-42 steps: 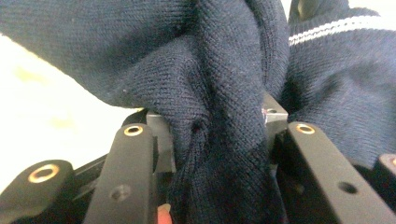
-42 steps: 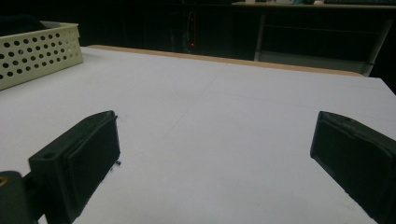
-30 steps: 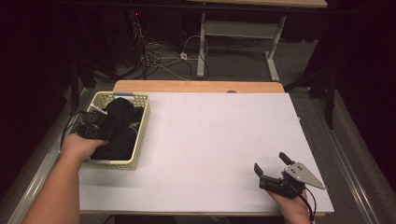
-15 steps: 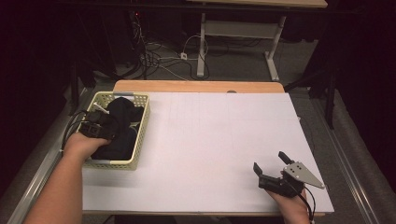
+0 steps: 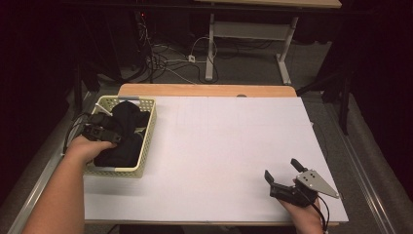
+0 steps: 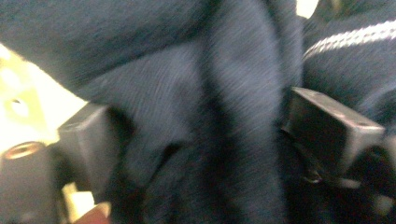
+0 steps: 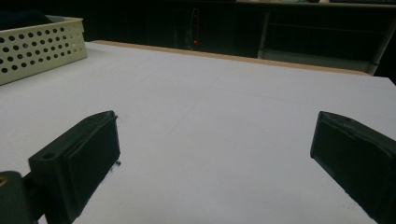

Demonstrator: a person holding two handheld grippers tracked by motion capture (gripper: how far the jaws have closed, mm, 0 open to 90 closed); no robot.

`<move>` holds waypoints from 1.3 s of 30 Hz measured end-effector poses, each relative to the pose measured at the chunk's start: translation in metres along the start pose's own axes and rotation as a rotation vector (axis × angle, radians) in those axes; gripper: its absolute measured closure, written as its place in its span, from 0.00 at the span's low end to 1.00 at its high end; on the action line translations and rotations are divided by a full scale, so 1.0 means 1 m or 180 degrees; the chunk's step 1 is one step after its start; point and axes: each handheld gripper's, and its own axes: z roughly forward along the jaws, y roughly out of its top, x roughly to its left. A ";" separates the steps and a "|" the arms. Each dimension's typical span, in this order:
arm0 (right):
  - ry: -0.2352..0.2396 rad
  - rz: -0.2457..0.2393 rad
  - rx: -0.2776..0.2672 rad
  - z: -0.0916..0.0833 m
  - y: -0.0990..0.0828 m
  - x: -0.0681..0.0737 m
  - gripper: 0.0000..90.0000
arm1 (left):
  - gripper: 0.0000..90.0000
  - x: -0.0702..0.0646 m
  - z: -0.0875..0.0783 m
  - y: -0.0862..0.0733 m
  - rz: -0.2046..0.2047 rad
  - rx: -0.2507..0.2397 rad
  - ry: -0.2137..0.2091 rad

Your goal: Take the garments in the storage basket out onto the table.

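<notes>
While its jaws have just been opening, the left gripper [image 5: 104, 127] sits in the basket [image 5: 146, 141].
Dark cloth [image 6: 196, 116] lies between them; the right gripper [image 5: 285, 175] stands apart over the table [image 5: 219, 146].

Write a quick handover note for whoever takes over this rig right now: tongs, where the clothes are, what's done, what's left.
Left tongs: in the yellow basket, jaws just been opening, dark cloth between them; whether the pads still press on it is unclear.
Right tongs: open, empty, near the table's front right edge.
Dark clothes: piled in the basket at the table's left.
Done: nothing lies out on the white surface.
Left: probably regrip a garment and lift it out.
</notes>
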 end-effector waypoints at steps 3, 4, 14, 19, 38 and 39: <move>0.0006 -0.0008 -0.0002 0.001 0.000 0.000 0.02 | 0.02 0.002 0.004 0.007 -0.0022 0.0097 0.0083; 0.0012 -0.0008 0.0009 0.001 0.000 0.001 0.02 | 0.00 0.003 0.006 0.009 -0.0030 0.0148 0.0126; 0.0095 -0.0023 -0.0001 0.004 0.002 0.008 0.02 | 0.04 0.014 0.041 0.016 -0.0172 0.0512 0.0099; 0.0103 0.0000 0.0011 0.004 0.001 0.008 0.02 | 0.36 0.012 0.033 0.014 -0.0039 0.0423 -0.0086; 0.0105 0.0000 -0.0031 0.002 0.004 0.007 0.02 | 0.65 -0.016 -0.027 0.011 0.0497 0.0275 0.0096; 0.0103 -0.0001 -0.0039 0.002 0.004 0.007 0.02 | 0.65 -0.019 -0.032 0.012 0.0523 0.0300 0.0149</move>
